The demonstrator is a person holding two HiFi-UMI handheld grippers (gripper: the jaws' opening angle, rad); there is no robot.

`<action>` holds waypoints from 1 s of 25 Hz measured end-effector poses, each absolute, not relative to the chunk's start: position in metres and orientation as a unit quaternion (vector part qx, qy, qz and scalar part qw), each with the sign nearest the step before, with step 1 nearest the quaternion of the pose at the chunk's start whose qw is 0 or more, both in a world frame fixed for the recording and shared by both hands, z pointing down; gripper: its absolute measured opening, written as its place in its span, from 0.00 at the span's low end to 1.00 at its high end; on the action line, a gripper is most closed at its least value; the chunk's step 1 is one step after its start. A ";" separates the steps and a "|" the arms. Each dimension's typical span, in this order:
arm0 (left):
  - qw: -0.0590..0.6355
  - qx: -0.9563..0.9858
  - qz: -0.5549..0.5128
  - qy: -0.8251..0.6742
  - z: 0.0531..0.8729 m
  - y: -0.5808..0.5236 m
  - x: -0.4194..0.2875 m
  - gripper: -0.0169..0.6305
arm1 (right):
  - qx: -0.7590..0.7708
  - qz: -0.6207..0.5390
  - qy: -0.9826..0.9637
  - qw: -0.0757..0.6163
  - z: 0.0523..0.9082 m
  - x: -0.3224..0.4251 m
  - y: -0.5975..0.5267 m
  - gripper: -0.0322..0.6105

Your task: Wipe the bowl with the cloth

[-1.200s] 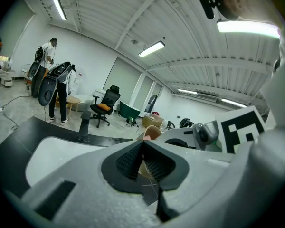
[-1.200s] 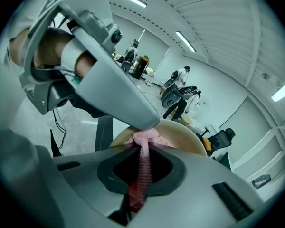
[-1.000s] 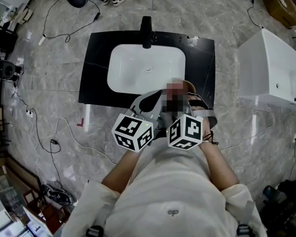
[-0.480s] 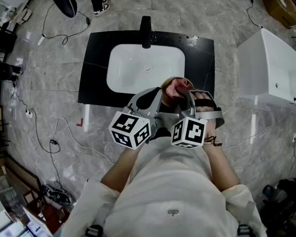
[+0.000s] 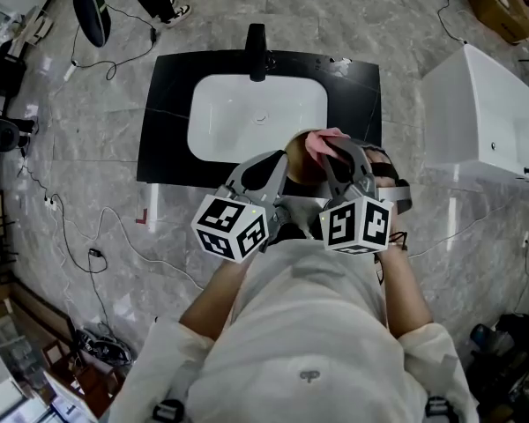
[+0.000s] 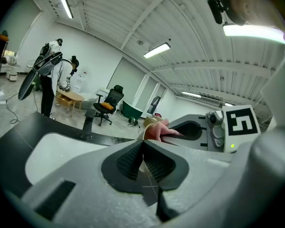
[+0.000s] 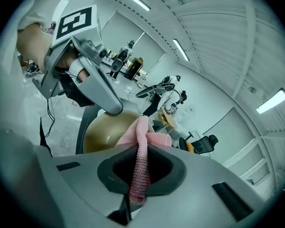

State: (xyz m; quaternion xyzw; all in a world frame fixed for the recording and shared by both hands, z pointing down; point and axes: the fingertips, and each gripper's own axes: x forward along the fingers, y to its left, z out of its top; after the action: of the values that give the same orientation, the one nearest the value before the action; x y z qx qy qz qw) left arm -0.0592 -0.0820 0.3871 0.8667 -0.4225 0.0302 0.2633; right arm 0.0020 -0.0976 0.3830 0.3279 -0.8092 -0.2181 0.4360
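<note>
1. The left gripper (image 6: 143, 148) is clenched on the rim of the bowl (image 7: 103, 129). A thin pale edge of that rim is pinched between its dark ribbed pads (image 6: 128, 161).
2. The right gripper (image 7: 140, 172) is closed on the cloth (image 7: 141, 141), a pink knitted strip. The strip is clamped between the pads and runs forward out of the jaws.
3. Just ahead of the right gripper's tips, the cloth is laid against the bowl's near rim. A fold of it is turned off to the right of the jaws.
4. The tan-gold bowl is held directly in front of both grippers, between their tips. Whether its inside or its outside is turned toward the right gripper cannot be told.
5. In the head view the two grippers are seen side by side with their marker cubes nearest the person. Their tips are angled in toward the bowl (image 5: 298, 159), and the cloth (image 5: 324, 139) is bunched at the right gripper's tip.
6. Beyond the tips of both grippers a white sink basin (image 5: 256, 117) is set in a black counter (image 5: 167, 122). A black faucet (image 5: 257, 47) is mounted at the far edge.
7. In the left gripper view, the right gripper is seen just ahead and to the right, with the cloth at its tip.
</note>
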 end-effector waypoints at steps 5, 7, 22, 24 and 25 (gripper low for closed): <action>0.262 0.876 0.023 -0.404 0.377 -0.075 -0.044 0.05 | 0.291 -0.217 -0.803 0.473 0.401 0.000 -0.091 0.07; 0.257 0.881 0.024 -0.397 0.374 -0.072 -0.037 0.05 | 0.278 -0.226 -0.794 0.491 0.408 -0.003 -0.088 0.07; 0.258 0.864 0.030 -0.431 0.383 -0.066 -0.060 0.05 | 0.189 -0.192 -0.843 0.466 0.425 -0.053 -0.055 0.07; 0.264 0.855 0.029 -0.446 0.388 -0.065 -0.074 0.05 | 0.174 -0.190 -0.852 0.455 0.422 -0.062 -0.050 0.07; 0.267 0.849 0.028 -0.455 0.391 -0.065 -0.081 0.05 | 0.172 -0.194 -0.855 0.450 0.420 -0.065 -0.048 0.07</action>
State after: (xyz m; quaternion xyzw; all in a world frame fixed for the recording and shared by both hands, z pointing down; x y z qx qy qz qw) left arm -0.0812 -0.0650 0.3905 0.8488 -0.4553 0.0278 0.2673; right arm -0.0655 -0.0484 0.4197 0.1720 -0.8545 -0.1938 0.4502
